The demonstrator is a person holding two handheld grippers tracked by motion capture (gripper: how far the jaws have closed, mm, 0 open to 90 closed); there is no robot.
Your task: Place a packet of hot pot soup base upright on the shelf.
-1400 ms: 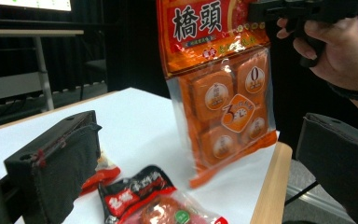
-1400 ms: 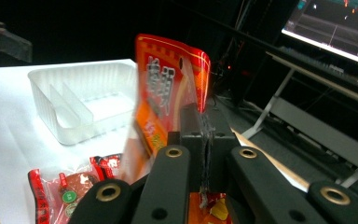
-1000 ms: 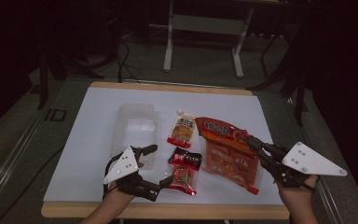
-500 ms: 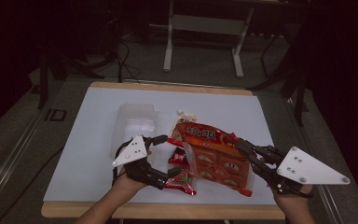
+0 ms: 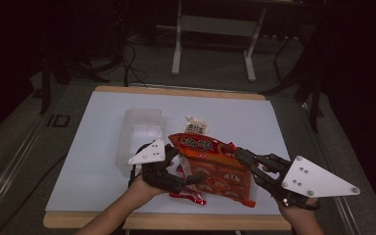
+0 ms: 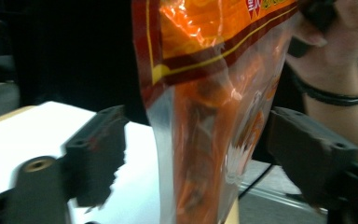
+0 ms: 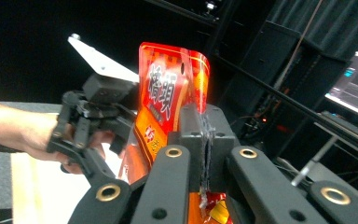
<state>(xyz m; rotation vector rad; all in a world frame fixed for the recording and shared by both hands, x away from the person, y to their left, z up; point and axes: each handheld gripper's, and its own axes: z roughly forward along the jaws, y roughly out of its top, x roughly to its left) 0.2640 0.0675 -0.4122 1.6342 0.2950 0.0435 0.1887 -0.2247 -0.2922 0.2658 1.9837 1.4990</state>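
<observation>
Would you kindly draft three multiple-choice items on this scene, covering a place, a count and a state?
1. Where is the clear plastic container?
A. beside the left gripper
B. on the floor
C. under the right gripper

2. How many snack packets can be seen?
A. one
B. three
C. six

3. The large orange bag is:
A. lying flat, untouched
B. lifted, clamped by the right gripper
C. inside the container

Answers: 1 A, it sits on the white table by the left gripper. 2 B, orange bag, small white packet, red packet. 3 B, the right gripper view shows jaws shut on its edge.
</observation>
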